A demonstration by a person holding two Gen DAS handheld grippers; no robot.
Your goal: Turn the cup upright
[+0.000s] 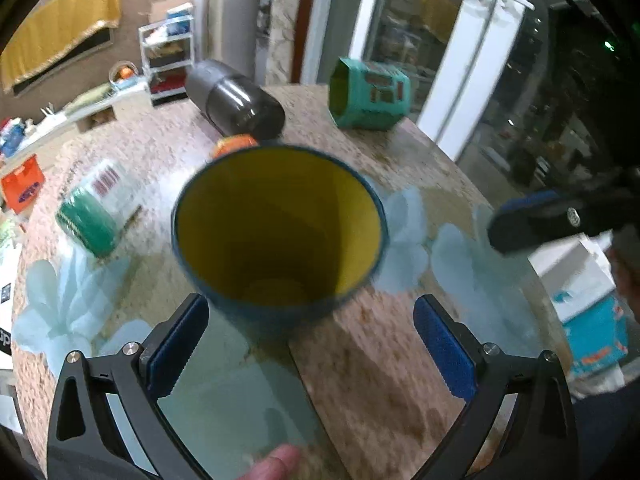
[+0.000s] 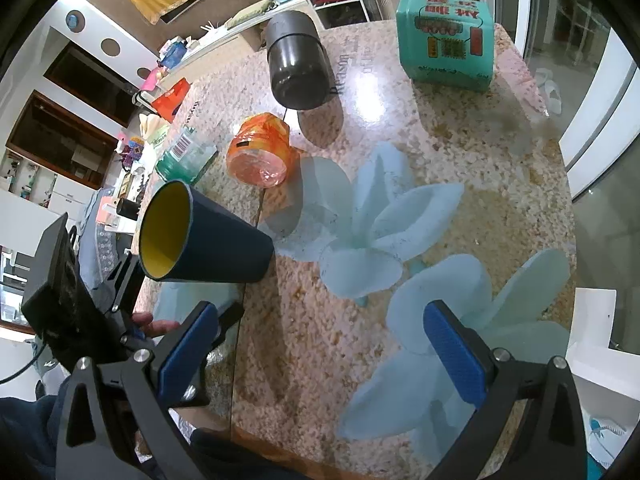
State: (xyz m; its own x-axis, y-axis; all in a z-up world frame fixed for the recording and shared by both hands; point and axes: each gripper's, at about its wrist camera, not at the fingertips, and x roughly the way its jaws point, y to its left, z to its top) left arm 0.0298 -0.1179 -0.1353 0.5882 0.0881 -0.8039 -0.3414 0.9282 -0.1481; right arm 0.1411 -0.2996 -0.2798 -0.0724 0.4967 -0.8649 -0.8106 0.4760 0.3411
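A dark blue cup (image 1: 280,224) with a yellow inside stands tilted on the glass-topped table, mouth toward my left gripper. In the right wrist view the cup (image 2: 216,240) leans left, its base on the table edge. My left gripper (image 1: 312,344) is open, its blue pads on either side just below the cup, not touching it. My right gripper (image 2: 324,356) is open and empty over the table's pale blue flower pattern; its fingertip (image 1: 520,224) shows at the right of the left wrist view.
A black cylinder (image 2: 298,64), an orange jar (image 2: 260,152), a teal box (image 2: 448,40) and a green-capped jar (image 2: 184,156) lie on the table (image 2: 500,152). A glass door stands beyond the far right edge. Shelves and clutter stand at the left.
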